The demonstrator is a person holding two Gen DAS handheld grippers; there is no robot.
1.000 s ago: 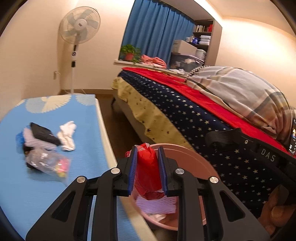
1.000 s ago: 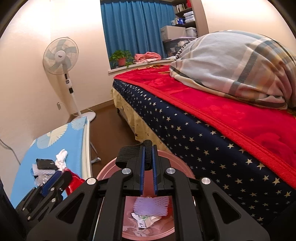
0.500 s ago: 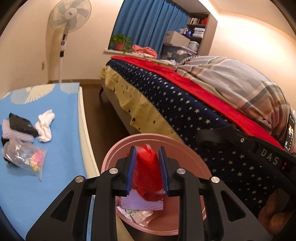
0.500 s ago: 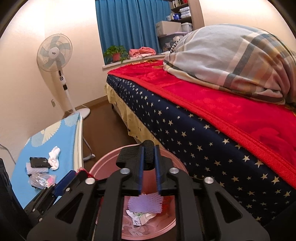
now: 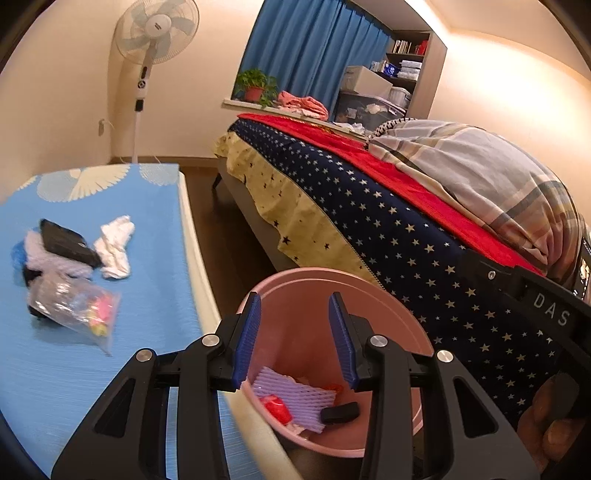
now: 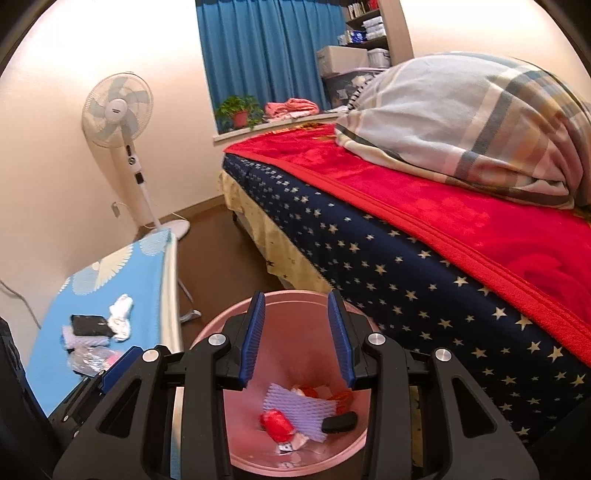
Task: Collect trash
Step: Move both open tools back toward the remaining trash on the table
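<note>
Cream walls, blue curtains (image 6: 271, 55), a standing fan (image 5: 153, 27), brown floor, star-patterned bed (image 6: 388, 251).

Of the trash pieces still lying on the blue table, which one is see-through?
The clear plastic bag with pink and yellow bits inside, nearest the camera. The black pouch and the white crumpled cloth beyond it are opaque.

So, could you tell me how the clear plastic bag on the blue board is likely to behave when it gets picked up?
The clear plastic bag looks crinkled and thin, so it will probably flop and sag. Its glossy film may slip between pads. The small colourful contents seem loose, so they would likely shift to the bottom; it appears light.
</note>
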